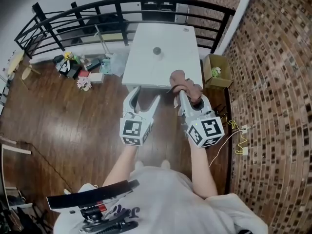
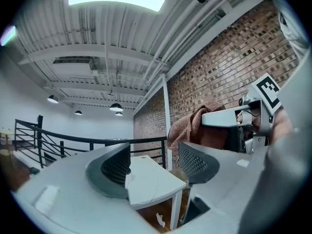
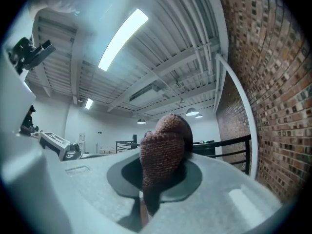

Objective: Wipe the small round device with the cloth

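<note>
The left gripper (image 1: 146,95) (image 2: 153,167) has its ridged dark pads standing apart with nothing between them. The right gripper (image 1: 187,99) (image 3: 156,179) is clamped on the cloth (image 1: 184,82) (image 3: 163,145), a brown, nubbly terry bunch. Its long axis runs out along the jaws, and its rounded lump pokes past the tips towards the table (image 1: 165,72). Both grippers hover over dark wooden floorboards (image 1: 73,121), just short of the table's near edge. The table is smooth, white and rectangular, its length running away from the person. The small round device (image 1: 157,50) sits flat on it near the middle. It is a grey disc, too small to show any facing. A cardboard box (image 1: 217,72) stands beside the table. A curved black railing (image 1: 97,13) is behind it, and a brick wall (image 1: 273,82) is to the right.
</note>
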Tool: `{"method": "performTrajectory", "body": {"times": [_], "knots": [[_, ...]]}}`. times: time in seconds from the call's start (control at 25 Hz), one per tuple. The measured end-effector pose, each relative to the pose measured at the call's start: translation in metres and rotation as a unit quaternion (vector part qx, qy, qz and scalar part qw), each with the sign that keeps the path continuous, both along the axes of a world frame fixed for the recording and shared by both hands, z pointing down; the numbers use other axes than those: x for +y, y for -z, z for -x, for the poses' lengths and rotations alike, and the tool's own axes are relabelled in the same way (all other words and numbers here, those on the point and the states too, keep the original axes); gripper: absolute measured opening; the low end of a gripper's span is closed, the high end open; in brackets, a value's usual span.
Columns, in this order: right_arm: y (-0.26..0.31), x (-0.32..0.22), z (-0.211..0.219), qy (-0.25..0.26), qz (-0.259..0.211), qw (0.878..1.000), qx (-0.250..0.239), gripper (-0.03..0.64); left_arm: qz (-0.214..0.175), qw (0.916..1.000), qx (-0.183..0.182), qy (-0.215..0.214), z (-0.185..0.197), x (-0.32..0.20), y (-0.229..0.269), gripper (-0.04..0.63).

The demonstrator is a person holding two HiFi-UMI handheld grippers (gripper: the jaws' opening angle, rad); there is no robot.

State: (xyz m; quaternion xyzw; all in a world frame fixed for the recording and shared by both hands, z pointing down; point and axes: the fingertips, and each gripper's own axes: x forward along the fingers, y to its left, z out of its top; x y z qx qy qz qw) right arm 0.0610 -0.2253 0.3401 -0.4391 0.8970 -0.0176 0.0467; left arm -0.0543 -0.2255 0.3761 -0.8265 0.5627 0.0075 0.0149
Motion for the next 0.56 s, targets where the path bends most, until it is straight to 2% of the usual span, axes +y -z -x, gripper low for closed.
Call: {"method": "performTrajectory", "body": {"times": [0.24,0.56], "knots": [[-0.007,0.026,0.029,-0.002,0.019,1.0,0.006,0.029,0.012,0.9998,0.013,0.012,0.039,0.031,0.002,0.311],[-0.011,0.055,0.035,0.008,0.008,1.0,0.011,0.029,0.017,0.9989,0.029,0.034,0.057,0.06,-0.01,0.298]]}}
